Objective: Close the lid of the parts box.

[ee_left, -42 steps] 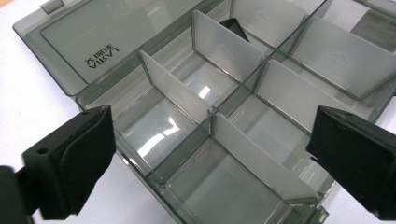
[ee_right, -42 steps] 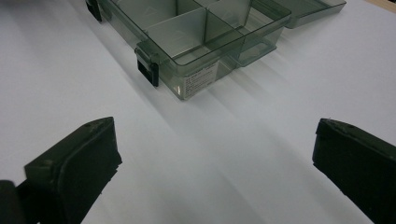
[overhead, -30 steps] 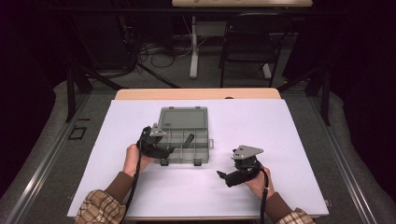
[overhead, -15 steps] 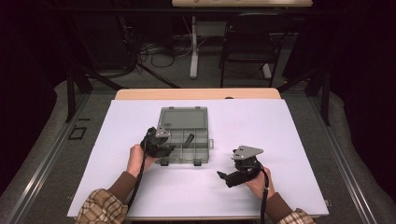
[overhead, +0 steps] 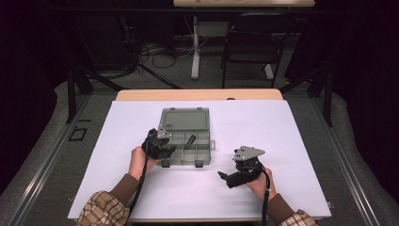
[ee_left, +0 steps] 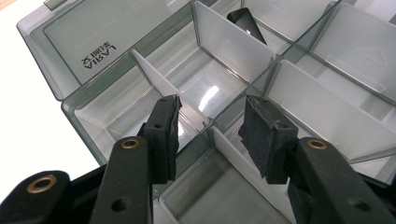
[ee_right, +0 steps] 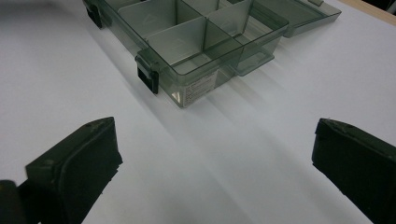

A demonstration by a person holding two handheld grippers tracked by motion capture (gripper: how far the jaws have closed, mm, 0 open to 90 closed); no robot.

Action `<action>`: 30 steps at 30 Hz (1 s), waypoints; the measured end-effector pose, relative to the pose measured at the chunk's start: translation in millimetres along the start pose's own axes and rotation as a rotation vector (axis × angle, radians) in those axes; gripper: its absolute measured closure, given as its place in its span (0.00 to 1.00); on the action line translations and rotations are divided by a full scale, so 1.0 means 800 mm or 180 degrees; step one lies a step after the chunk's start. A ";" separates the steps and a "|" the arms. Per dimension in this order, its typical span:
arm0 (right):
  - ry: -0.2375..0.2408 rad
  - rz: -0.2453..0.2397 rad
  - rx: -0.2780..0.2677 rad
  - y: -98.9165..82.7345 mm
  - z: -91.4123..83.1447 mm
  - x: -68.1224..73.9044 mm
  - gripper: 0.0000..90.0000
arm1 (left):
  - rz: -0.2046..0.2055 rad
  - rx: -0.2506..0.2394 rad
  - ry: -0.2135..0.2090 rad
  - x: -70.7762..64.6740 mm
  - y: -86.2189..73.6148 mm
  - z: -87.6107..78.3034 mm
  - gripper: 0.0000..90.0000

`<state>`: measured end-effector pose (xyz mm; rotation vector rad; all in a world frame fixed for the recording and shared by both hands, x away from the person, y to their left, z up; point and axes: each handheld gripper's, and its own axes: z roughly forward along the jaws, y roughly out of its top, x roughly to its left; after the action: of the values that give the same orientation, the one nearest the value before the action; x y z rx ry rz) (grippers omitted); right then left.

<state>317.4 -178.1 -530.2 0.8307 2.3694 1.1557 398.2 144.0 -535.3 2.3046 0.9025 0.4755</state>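
The left gripper (ee_left: 210, 135), jaws just narrowed, straddles without pinching a divider (ee_left: 161, 88) of the box (overhead: 184, 120), centre frame—light, stiff, slick plastic, best taken by its walls.

Right gripper (ee_right: 212, 158): jaws stand wide apart, one at lower left of frame, one at lower right, nothing between them but bare white table surface (ee_right: 243, 154). Grey translucent compartment box (ee_right: 187, 42) sits at upper centre, lid open toward upper right. Two black latches hang on its near-left wall. Compartments in view look empty.
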 end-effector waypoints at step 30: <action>-0.0001 0.0096 0.0117 0.045 0.043 -0.039 0.00 | -0.0014 -0.0019 -0.0061 0.003 -0.001 0.001 0.62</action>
<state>372.5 -160.5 -519.3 0.8817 2.3922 1.1269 399.7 146.2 -536.1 2.2975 0.8954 0.4528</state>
